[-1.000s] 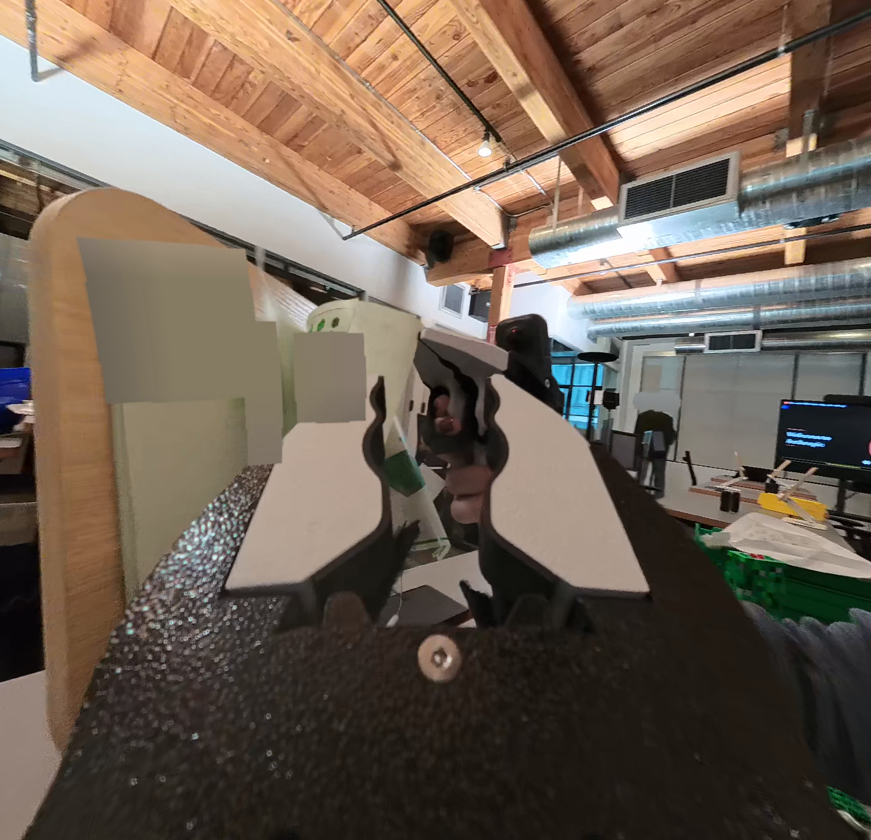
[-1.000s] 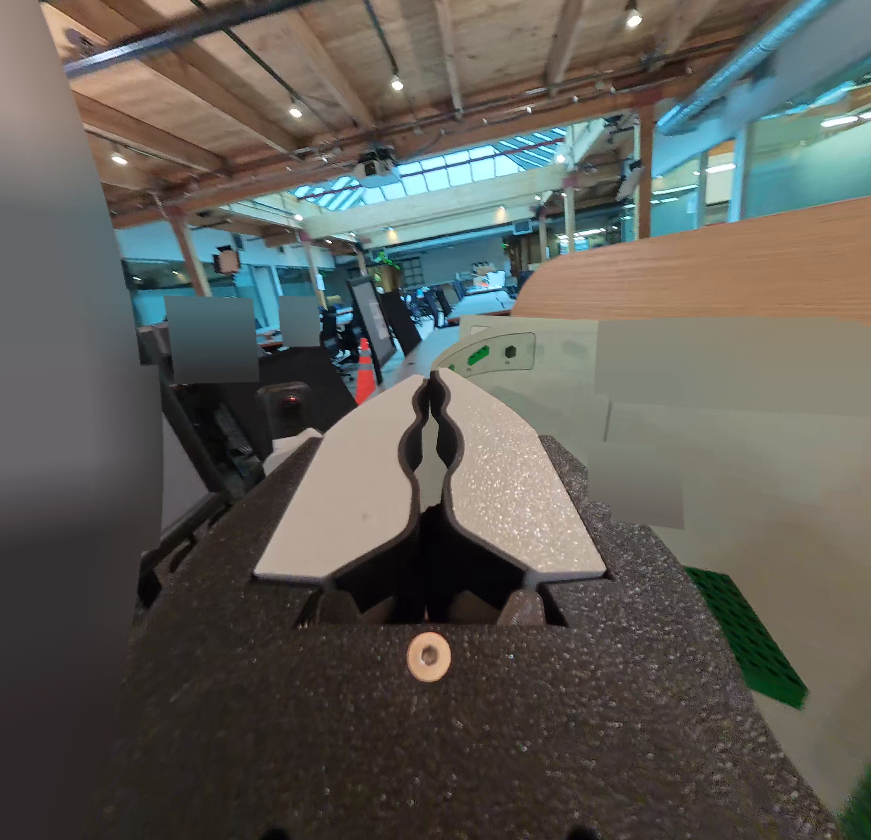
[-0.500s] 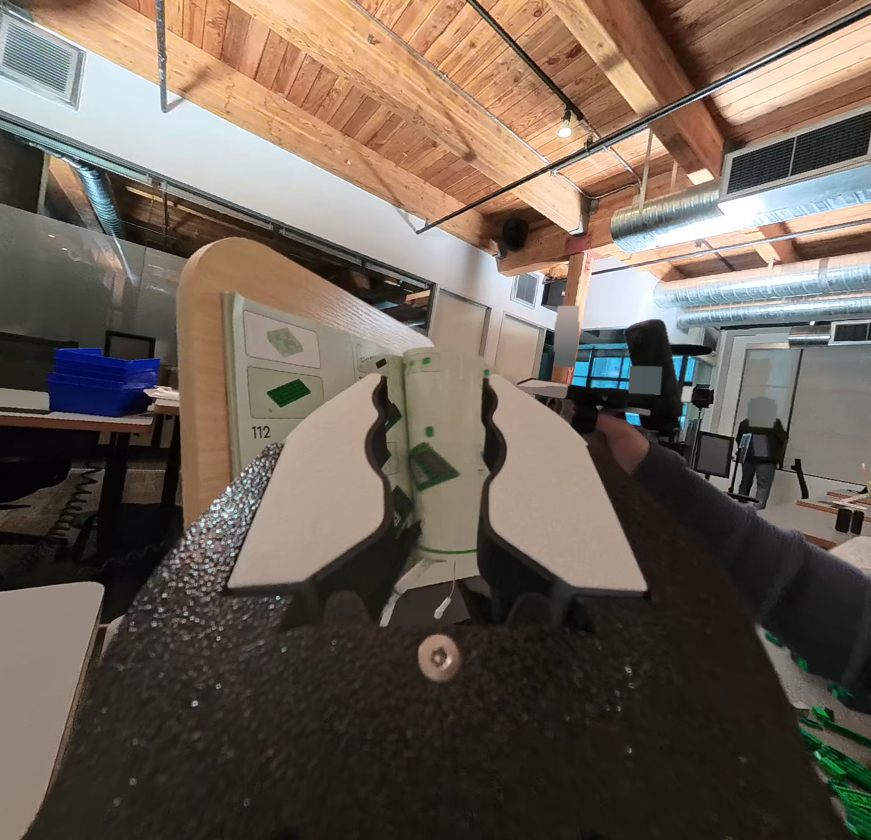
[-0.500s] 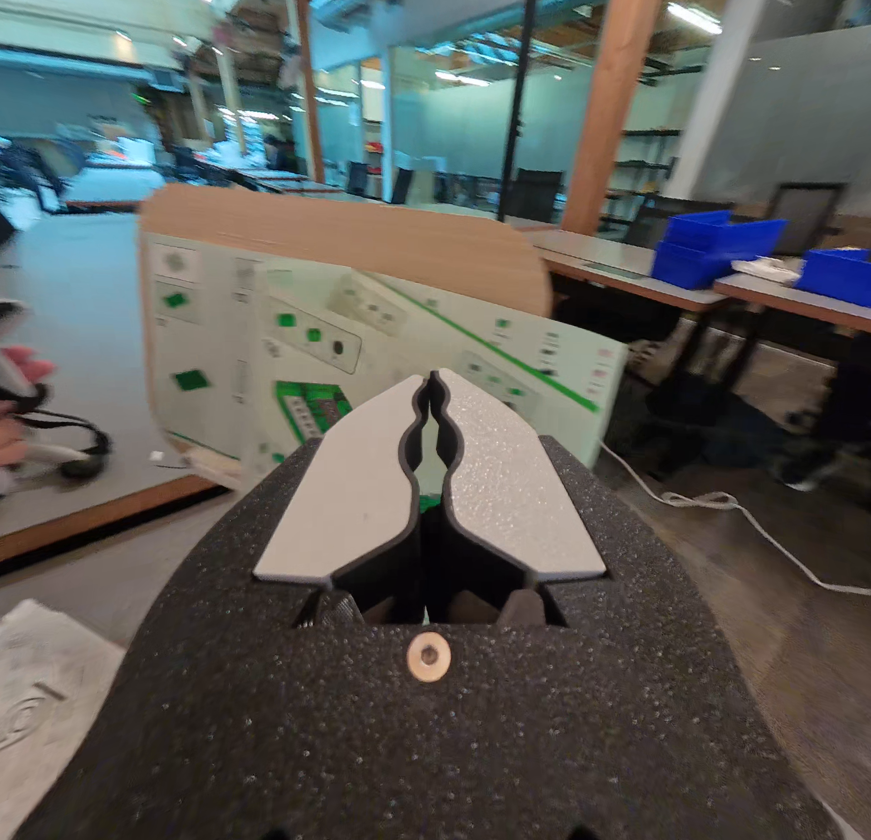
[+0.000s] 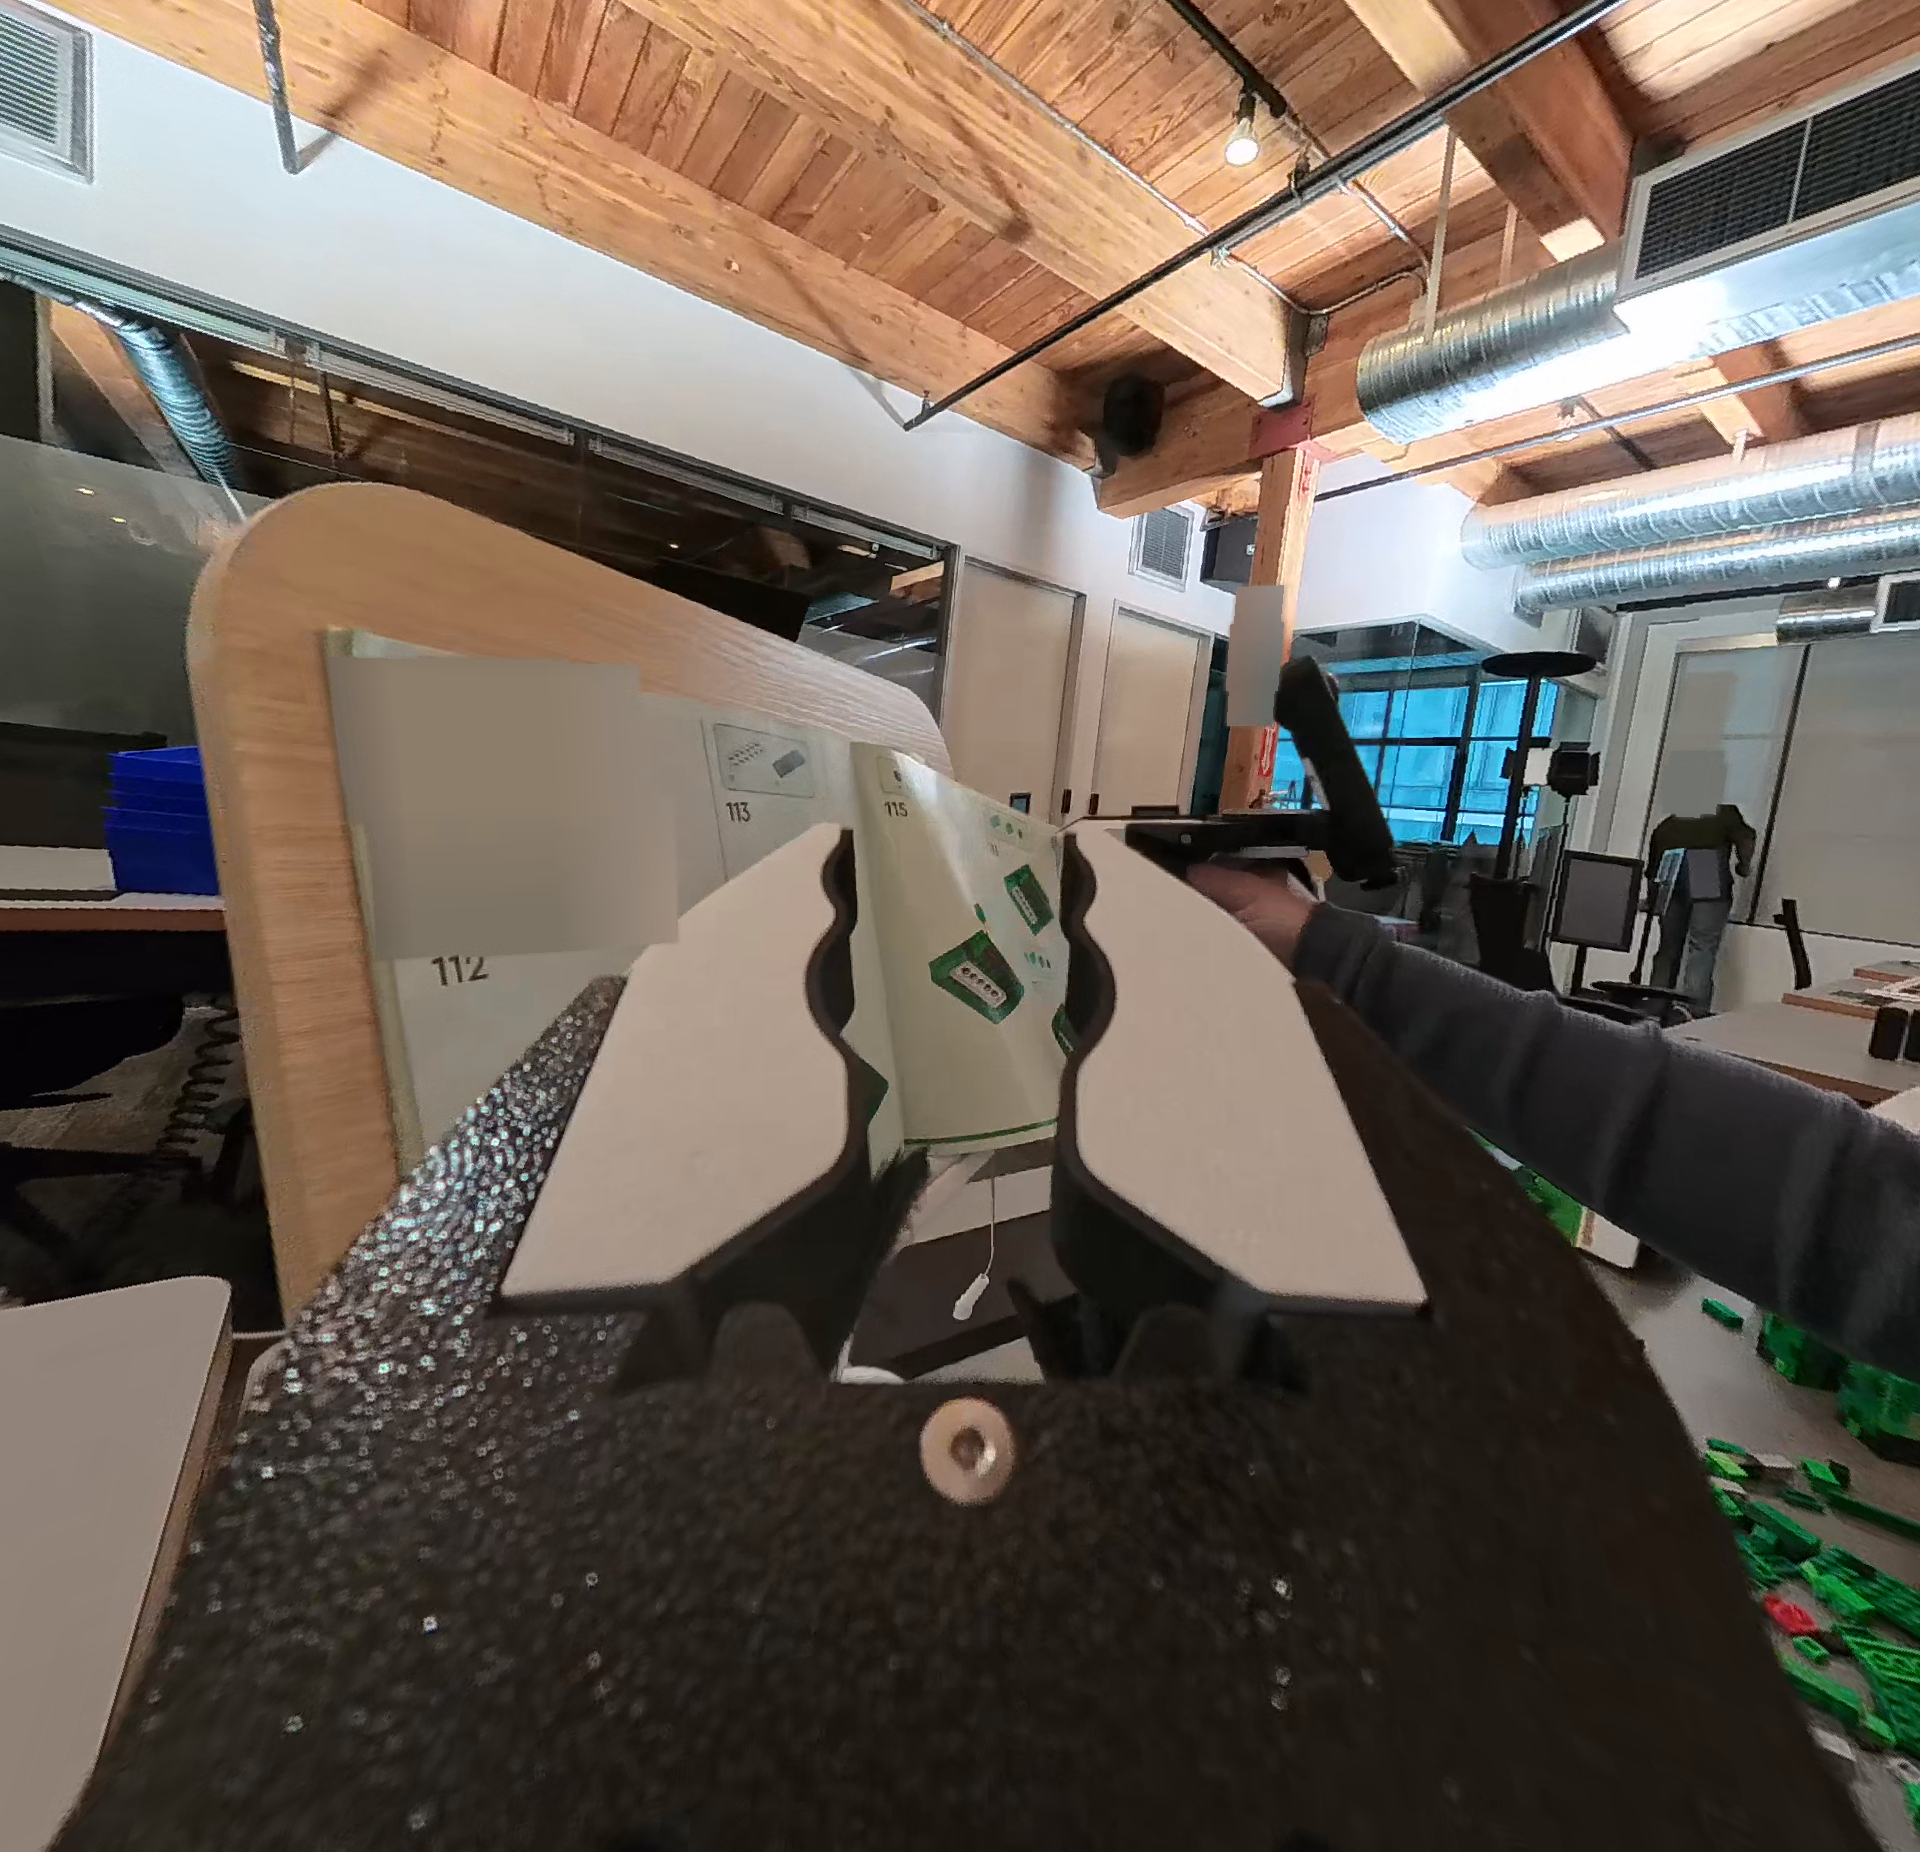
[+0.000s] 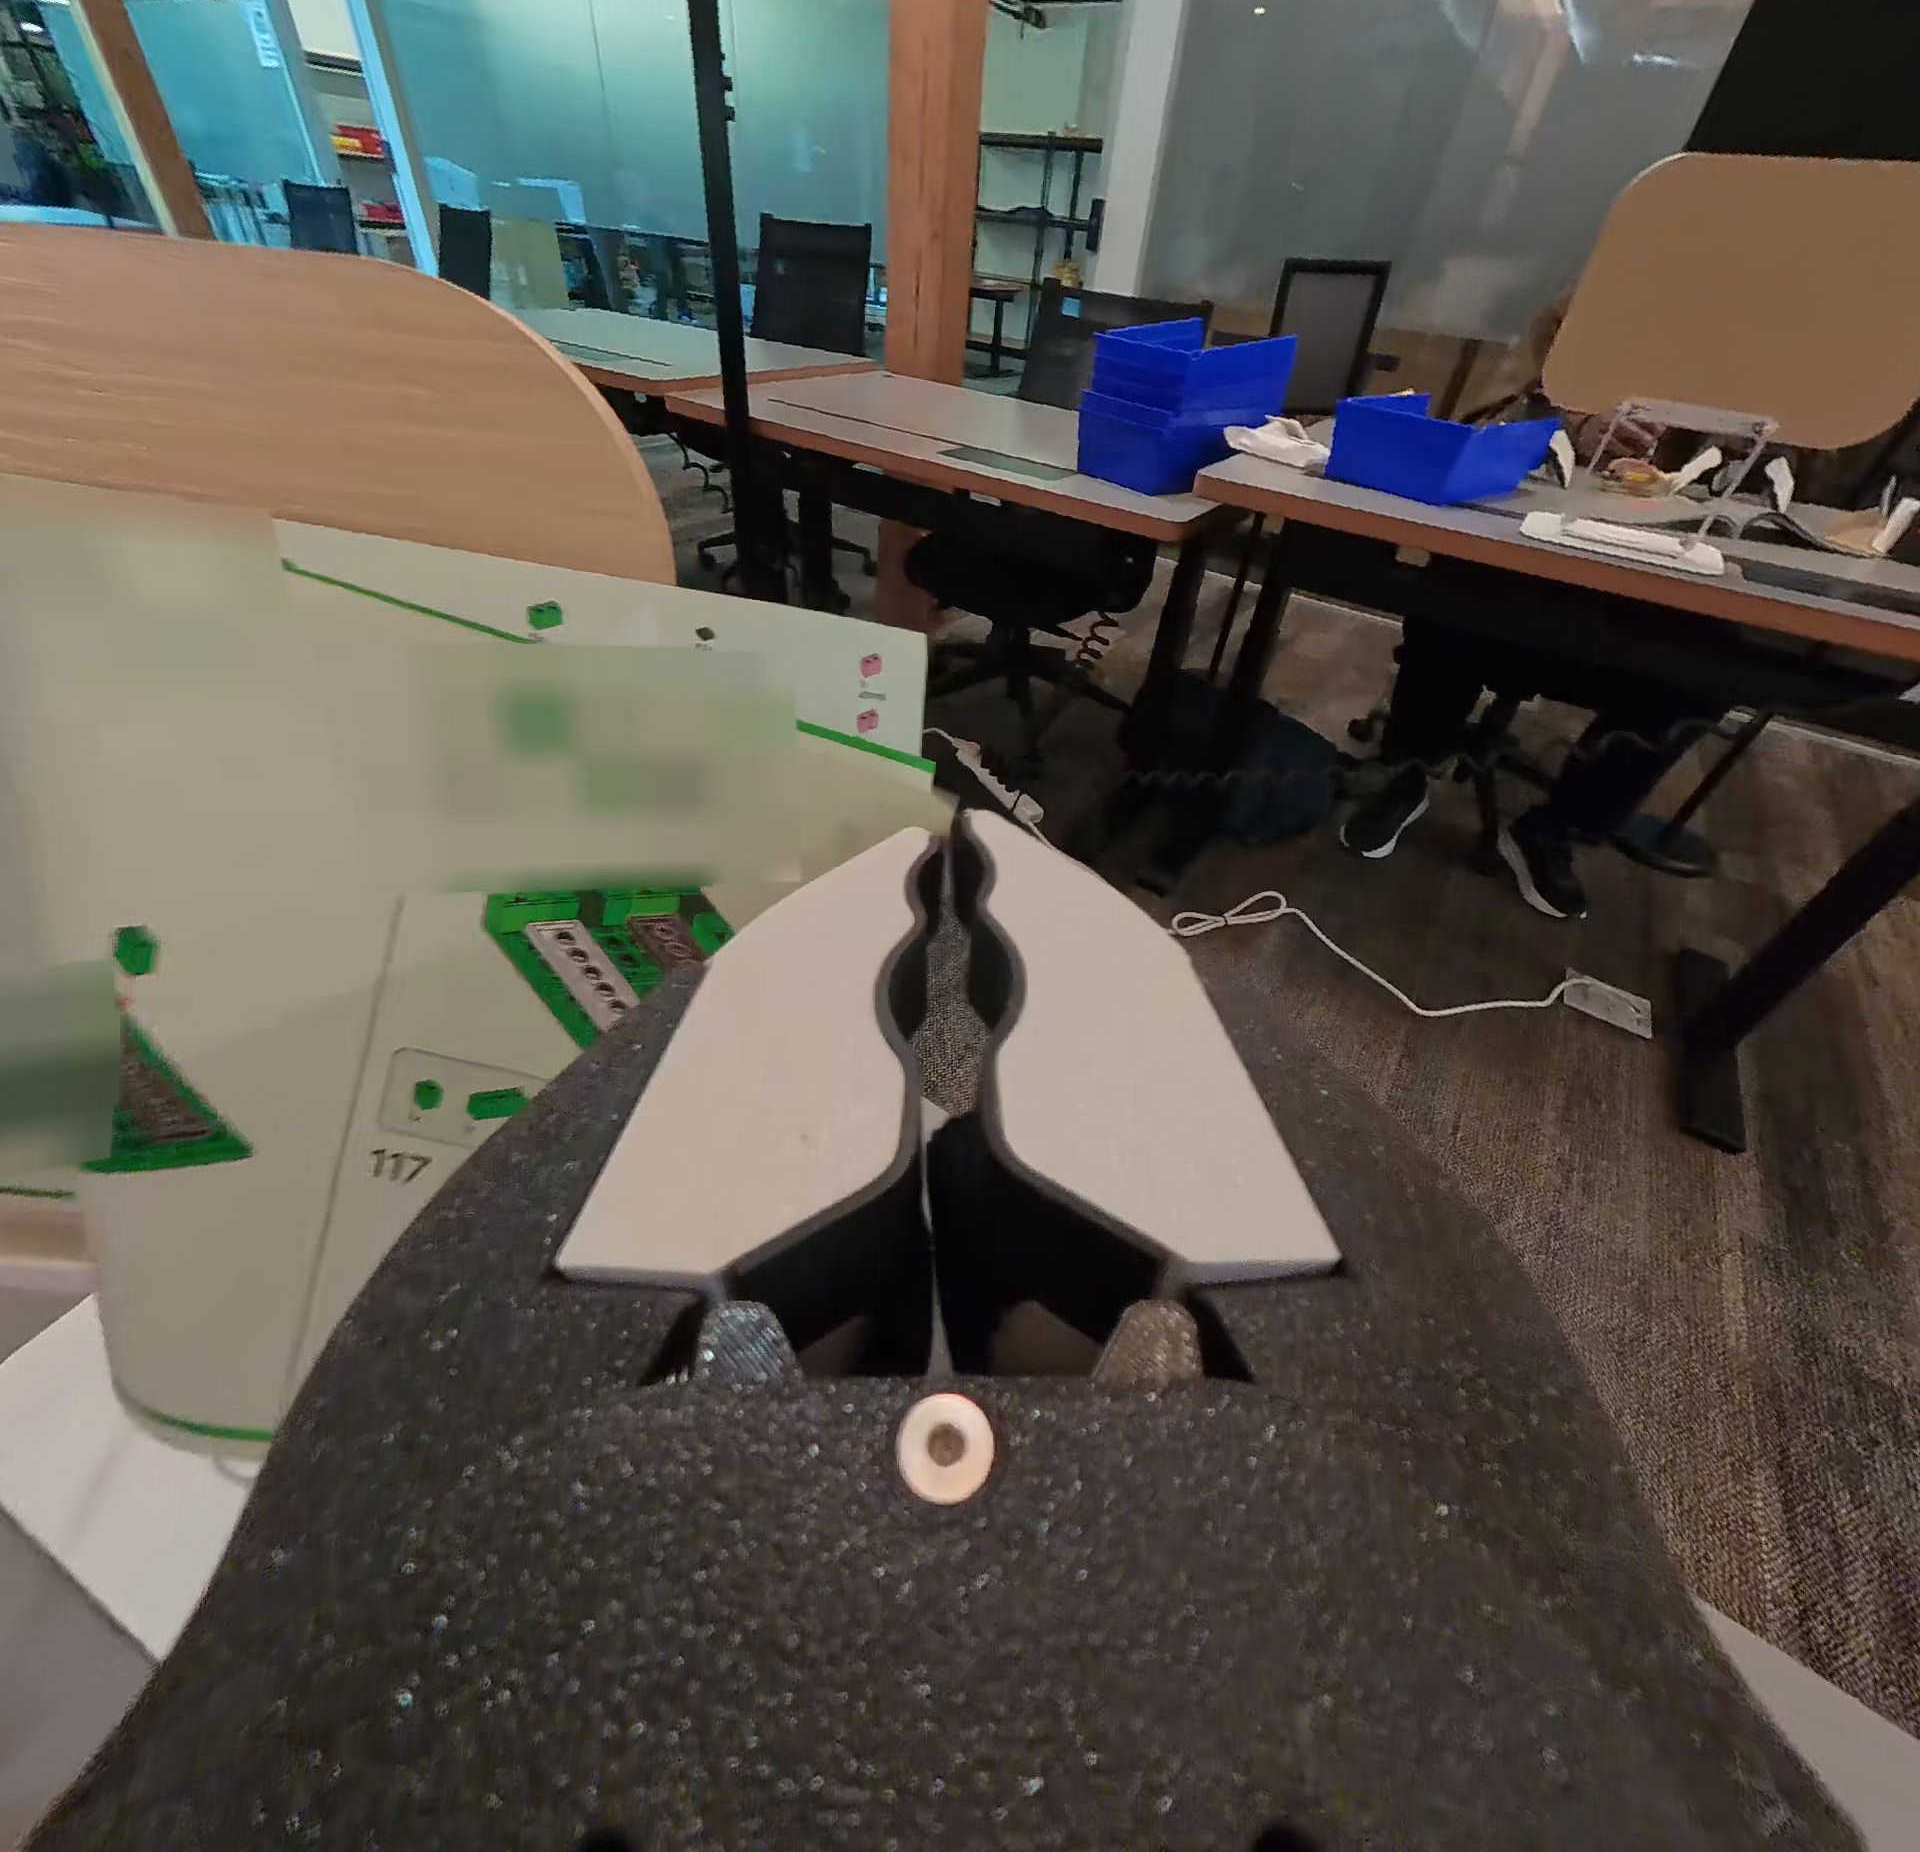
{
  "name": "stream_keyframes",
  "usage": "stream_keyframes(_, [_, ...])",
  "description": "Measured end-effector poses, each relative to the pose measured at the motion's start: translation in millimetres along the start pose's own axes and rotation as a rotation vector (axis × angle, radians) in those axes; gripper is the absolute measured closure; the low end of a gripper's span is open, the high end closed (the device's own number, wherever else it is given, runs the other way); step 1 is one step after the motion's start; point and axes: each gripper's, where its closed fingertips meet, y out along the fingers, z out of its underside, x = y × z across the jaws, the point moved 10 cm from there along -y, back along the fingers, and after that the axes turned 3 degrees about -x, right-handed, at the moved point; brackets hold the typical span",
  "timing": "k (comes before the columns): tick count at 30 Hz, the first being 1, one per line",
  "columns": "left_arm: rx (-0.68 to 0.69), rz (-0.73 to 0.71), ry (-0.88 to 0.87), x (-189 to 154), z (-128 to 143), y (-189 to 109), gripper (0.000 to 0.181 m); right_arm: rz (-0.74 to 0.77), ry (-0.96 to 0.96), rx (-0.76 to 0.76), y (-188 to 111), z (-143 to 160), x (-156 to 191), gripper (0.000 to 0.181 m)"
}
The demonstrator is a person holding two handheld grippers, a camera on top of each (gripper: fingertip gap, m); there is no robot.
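left gripper (image 5: 956, 857): open, fingers apart before pale green-printed paper instruction booklet (image 5: 966, 981) | right gripper (image 6: 954, 834): pinching a booklet page edge | backing: rounded wooden board (image 5: 291, 763)

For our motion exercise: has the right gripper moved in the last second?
Yes. The right gripper has swung rightward, from in front of the wooden panel to past its rounded end.
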Motion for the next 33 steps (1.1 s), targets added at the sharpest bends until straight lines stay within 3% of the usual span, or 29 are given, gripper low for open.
stream_keyframes(5, [0.026, -0.031, 0.009, 0.5, 1.1, 0.9, 0.144, 0.037, 0.040, 0.013, 9.6, 2.7, 1.5, 0.134])
stream_keyframes(8, [0.033, -0.055, 0.015, 1.9, -0.3, -0.9, 0.145, 0.078, 0.060, -0.065, -7.9, -3.8, 0.2, 0.131])
stream_keyframes(12, [0.036, -0.064, 0.004, -1.1, -2.5, 0.3, 0.145, 0.034, 0.099, -0.172, -60.5, -16.5, 7.4, 0.132])
stream_keyframes(16, [0.050, -0.054, 0.010, -14.4, -2.0, 9.6, 0.144, -0.176, 0.251, -0.283, -129.5, -19.8, 42.8, 0.136])
stream_keyframes(19, [0.091, -0.037, 0.069, -31.1, -7.5, 15.1, 0.143, -0.292, 0.261, -0.308, -184.6, -11.5, 73.3, 0.136])
stream_keyframes(25, [0.021, -0.049, 0.289, -84.5, -38.5, 7.4, 0.145, -0.330, 0.177, -0.262, -278.8, 44.7, 101.6, 0.139])
stream_keyframes(28, [0.026, -0.076, 0.335, -95.1, -45.8, 6.5, 0.154, -0.443, 0.109, -0.227, -308.0, 92.0, 108.0, 0.135])
stream_keyframes(29, [0.040, -0.058, 0.336, -96.9, -45.6, 5.0, 0.167, -0.478, 0.109, -0.217, -315.3, 109.2, 108.4, 0.133])
stream_keyframes(30, [0.059, -0.037, 0.335, -98.2, -44.0, 2.9, 0.176, -0.487, 0.123, -0.202, -321.5, 126.3, 107.1, 0.131])
stream_keyframes(33, [0.200, -0.034, 0.328, -99.0, -28.8, -8.6, 0.177, -0.413, 0.145, -0.182, -335.7, 170.1, 94.8, 0.128])
